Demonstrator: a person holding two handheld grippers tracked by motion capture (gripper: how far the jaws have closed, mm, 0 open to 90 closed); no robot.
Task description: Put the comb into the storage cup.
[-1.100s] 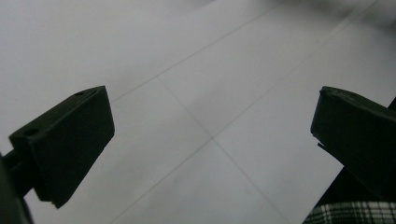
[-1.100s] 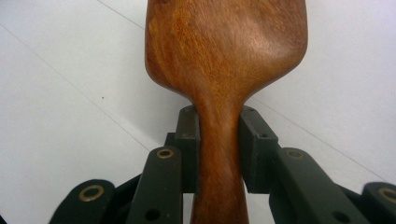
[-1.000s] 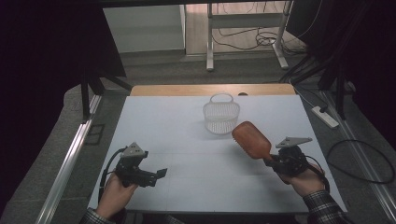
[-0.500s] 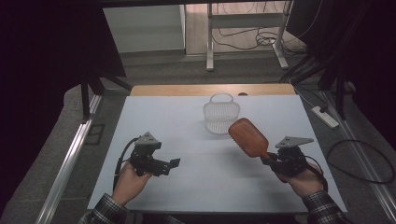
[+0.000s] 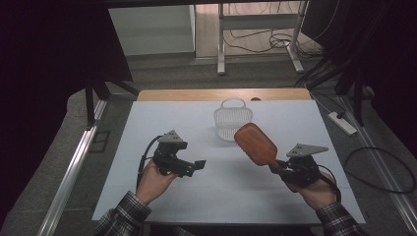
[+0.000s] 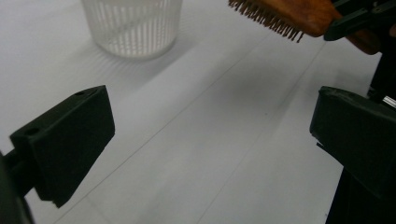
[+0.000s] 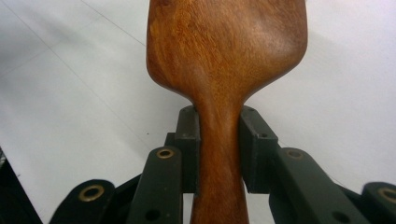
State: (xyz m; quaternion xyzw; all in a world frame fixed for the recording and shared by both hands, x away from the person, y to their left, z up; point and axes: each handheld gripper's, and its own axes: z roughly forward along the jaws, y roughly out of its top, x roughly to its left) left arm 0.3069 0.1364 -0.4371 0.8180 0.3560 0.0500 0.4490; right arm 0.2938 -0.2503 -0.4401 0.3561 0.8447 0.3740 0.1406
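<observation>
Right gripper (image 5: 278, 167) has its jaws pinching the handle of the wooden hairbrush (image 5: 255, 144), lifted off the table (image 5: 305, 118), head aimed toward the white basket (image 5: 232, 120) at centre-far; pickup looks done, brush not yet in basket; left gripper (image 5: 198, 164) sits centre-left w/ jaws spread, nothing between; prob. next: carry & drop.

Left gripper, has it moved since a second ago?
Yes. In the high view the left gripper has shifted right and farther up the table, closer to the white basket, fingers open and empty.
</observation>
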